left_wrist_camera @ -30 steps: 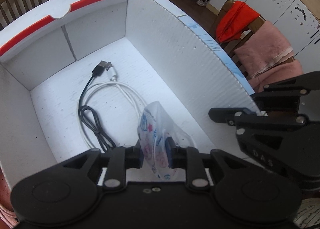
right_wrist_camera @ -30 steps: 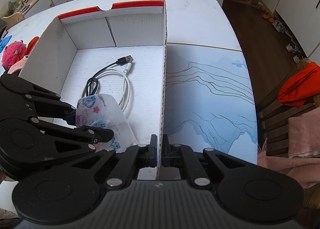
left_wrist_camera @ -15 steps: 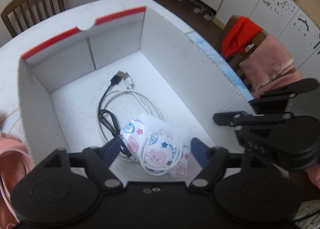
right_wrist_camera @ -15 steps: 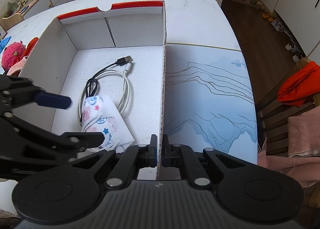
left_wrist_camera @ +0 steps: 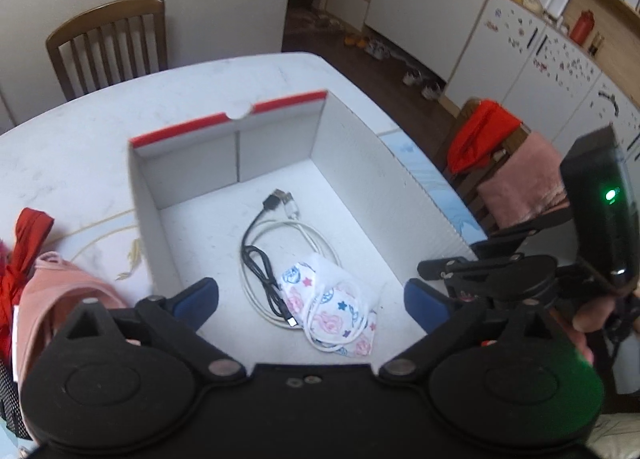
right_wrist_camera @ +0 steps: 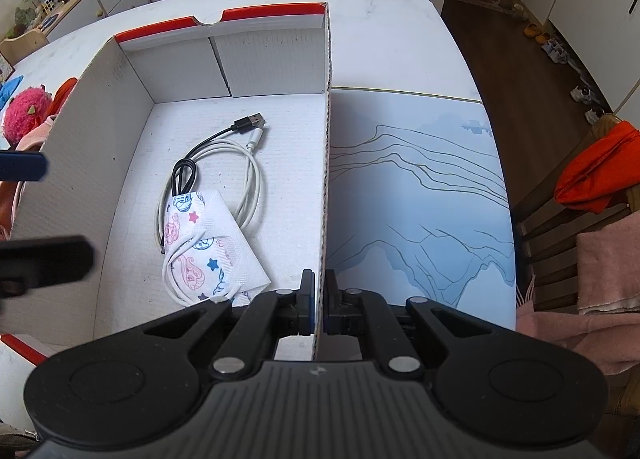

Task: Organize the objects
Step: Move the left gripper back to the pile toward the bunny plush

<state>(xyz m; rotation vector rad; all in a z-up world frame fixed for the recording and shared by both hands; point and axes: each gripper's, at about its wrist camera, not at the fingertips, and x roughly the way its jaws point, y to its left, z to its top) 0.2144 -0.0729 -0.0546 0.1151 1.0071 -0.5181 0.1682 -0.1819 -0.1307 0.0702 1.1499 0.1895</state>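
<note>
My left gripper hangs above the near end of the open white corrugated cardboard box with a red far rim, jaws just spread wide, nothing between them. The patterned child's face mask with white ear loops lies flat on the box floor, near half, overlapping the near loop of the coiled white and black USB cables. Far half of the floor is bare. My right gripper is clamped on the box's right wall at its near end. Right of that wall: the pale blue mat with line-drawn mountains, flat, nothing on it. Left of the box, pink and red cloth items crowd the white marble-look table.
</note>
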